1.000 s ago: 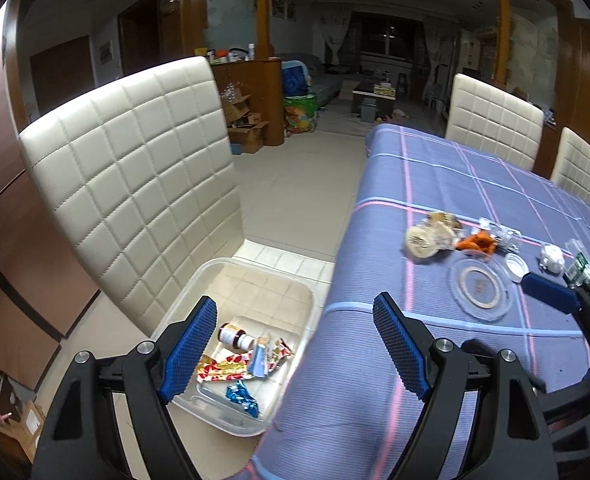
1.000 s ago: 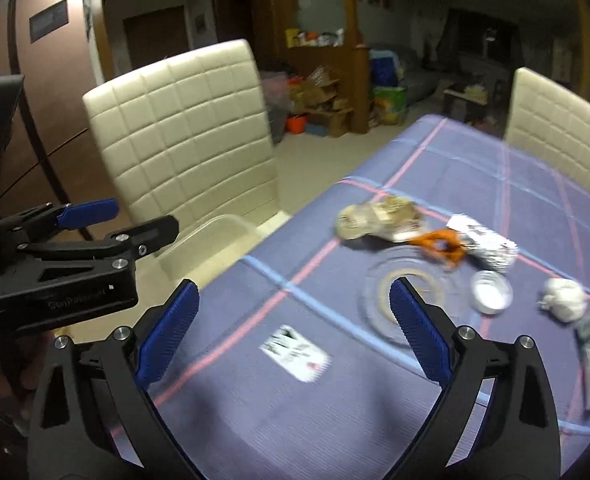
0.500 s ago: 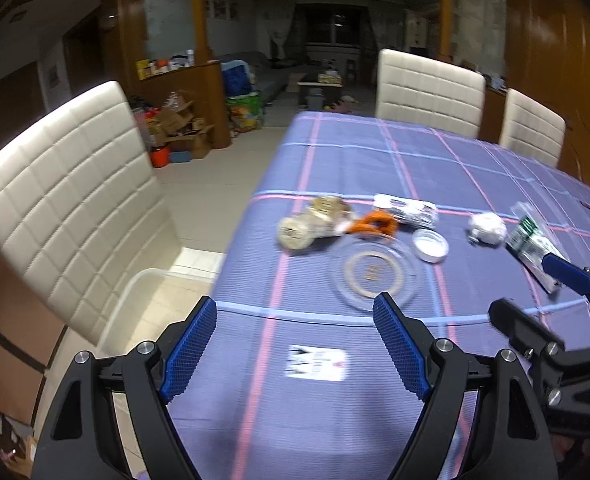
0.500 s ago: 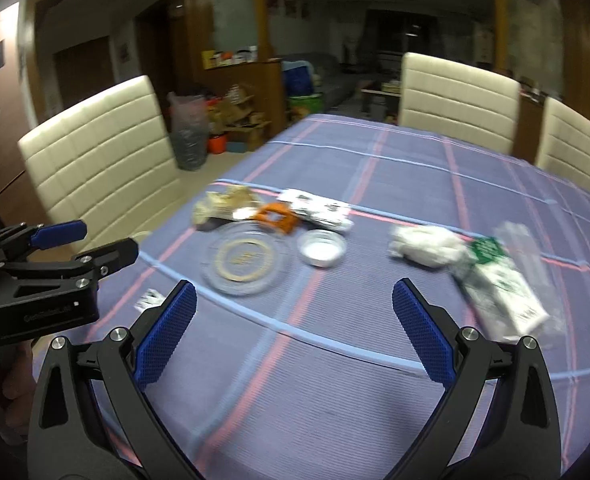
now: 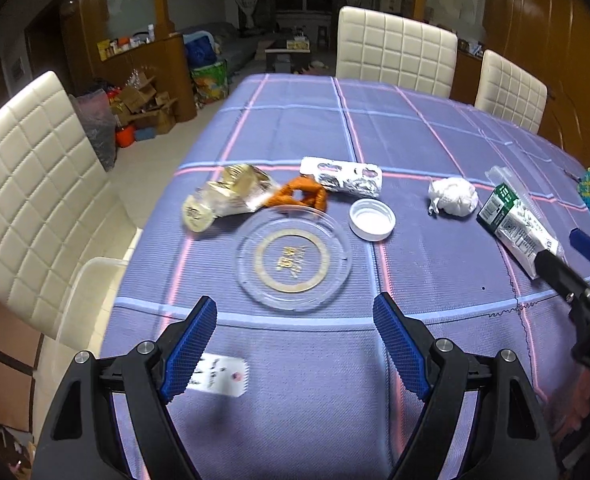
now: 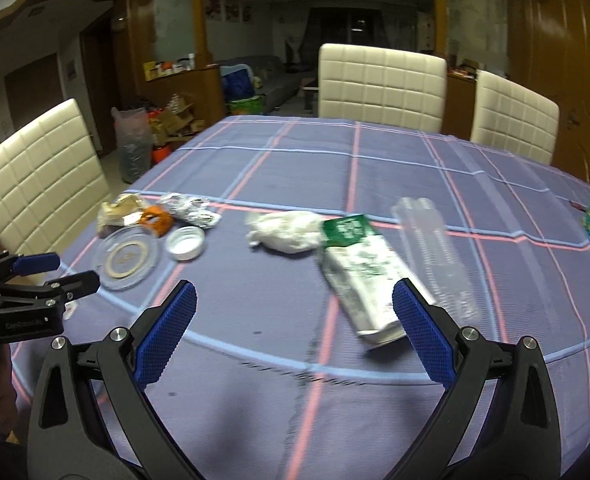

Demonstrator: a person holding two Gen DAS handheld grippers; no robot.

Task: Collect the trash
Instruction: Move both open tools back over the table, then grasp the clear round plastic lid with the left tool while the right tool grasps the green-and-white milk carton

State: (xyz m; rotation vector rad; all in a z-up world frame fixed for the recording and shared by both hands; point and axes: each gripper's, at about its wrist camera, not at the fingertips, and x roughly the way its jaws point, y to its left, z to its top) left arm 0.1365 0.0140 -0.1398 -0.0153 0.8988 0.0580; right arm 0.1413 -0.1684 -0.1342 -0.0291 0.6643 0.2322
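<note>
Off to the left of the left gripper [image 5: 295,320], beside the table's edge, sits a pale plastic bin [image 5: 91,292] on the floor by a cream chair [image 5: 35,184]. This gripper's blue pads stand wide apart over the purple checked tablecloth [image 5: 295,380] with nothing between them; a small white card [image 5: 219,372] lies just by its left finger. Ahead of the gap lies a clear round lid [image 5: 293,264]. Beyond that lid, from left to right, lie a crumpled gold-and-clear wrapper [image 5: 223,198], an orange scrap [image 5: 301,196], a foil packet [image 5: 341,176] and a white cap [image 5: 372,219]. Further right is a wad of white tissue [image 5: 453,196]. The right gripper [image 6: 295,324] is likewise spread open and empty. A green-and-white carton [image 6: 361,276] lies flat just ahead of its right finger, with a clear plastic sleeve [image 6: 435,256] beside it on the right.
</note>
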